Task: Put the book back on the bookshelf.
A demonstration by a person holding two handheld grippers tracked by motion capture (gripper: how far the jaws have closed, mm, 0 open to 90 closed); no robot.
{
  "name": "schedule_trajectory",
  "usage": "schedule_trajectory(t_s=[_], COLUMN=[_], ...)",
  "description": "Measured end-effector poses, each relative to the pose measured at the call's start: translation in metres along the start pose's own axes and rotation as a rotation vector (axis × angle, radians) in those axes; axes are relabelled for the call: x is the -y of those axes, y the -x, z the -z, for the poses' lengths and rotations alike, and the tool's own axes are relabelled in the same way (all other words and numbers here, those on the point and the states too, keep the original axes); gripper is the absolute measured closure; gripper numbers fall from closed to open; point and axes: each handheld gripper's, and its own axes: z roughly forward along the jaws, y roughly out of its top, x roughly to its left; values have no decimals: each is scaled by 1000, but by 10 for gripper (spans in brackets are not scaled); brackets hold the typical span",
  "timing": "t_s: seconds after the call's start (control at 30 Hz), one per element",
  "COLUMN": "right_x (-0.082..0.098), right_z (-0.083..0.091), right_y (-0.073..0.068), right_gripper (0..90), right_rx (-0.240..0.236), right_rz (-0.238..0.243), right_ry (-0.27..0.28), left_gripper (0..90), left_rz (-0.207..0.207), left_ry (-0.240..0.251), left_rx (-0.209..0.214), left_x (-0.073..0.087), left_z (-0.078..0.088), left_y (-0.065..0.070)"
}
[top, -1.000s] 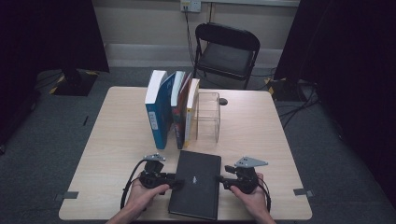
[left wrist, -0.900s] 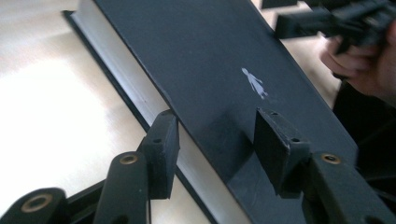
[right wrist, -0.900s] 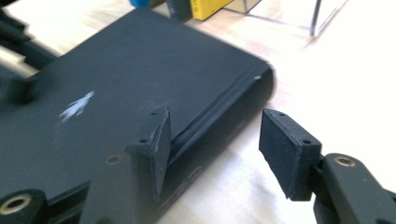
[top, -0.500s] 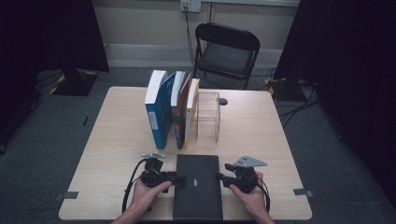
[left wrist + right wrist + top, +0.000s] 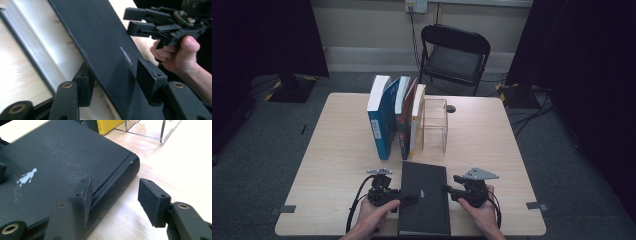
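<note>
A black hardcover book (image 5: pixel 424 197) with a matte, faintly scuffed cover is seen lying at the middle of the counter's (image 5: pixel 327 165) near edge, its long sides running from the near edge toward the far one. A small white figure is printed on the cover. In the left gripper view the cover is lifted at a slant, and the pale block of pages is exposed beneath it.

The left claw (image 5: pixel 412 198) is set over the book's left edge; the raised cover stands between its flat black pads, which are not seen to press on it. Its jaws have just been closing a little. The right claw (image 5: pixel 113 198) is held at the book's right edge, astride the rounded spine, with a clear gap between pads and spine; it is parted.

Bare pale wood-grain surface lies open toward both near corners.

Farther off, near the middle of the counter, a row of upright books (image 5: pixel 394 117) is stood against a clear plastic bookend (image 5: pixel 434 125). Room is left toward the far edge.
</note>
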Motion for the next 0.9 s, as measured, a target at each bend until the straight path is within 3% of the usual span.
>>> schedule_trajectory(t_s=[0.07,0.13,0.37,0.5,0.57,0.6,0.77,0.9], right_x=[0,1,1,1,1,1,1,1], right_z=[0,0,0,0,0,0,0,0], right_y=[0,0,1,1,1,1,1,1], right_gripper=[451,445,435,431,427,417,412,412], right_rx=[-3,-5,-4,-4,-5,-5,-4,-2], right_rz=[0,1,1,0,1,0,-2,0], right_ry=[0,0,0,-2,-2,-2,-5,-3], left_gripper=[534,532,491,419,443,447,456,443], left_rz=[8,28,15,16,13,53,40,40], left_ry=[13,16,52,90,97,120,75,60], left_rx=[-8,10,-66,-138,-142,-114,-101,-122], left_x=[-1,-1,-3,-4,-5,-7,-5,-3], left_z=[2,3,10,17,20,24,13,8], left_y=[-3,-7,-8,-12,-14,-20,-20,-18])
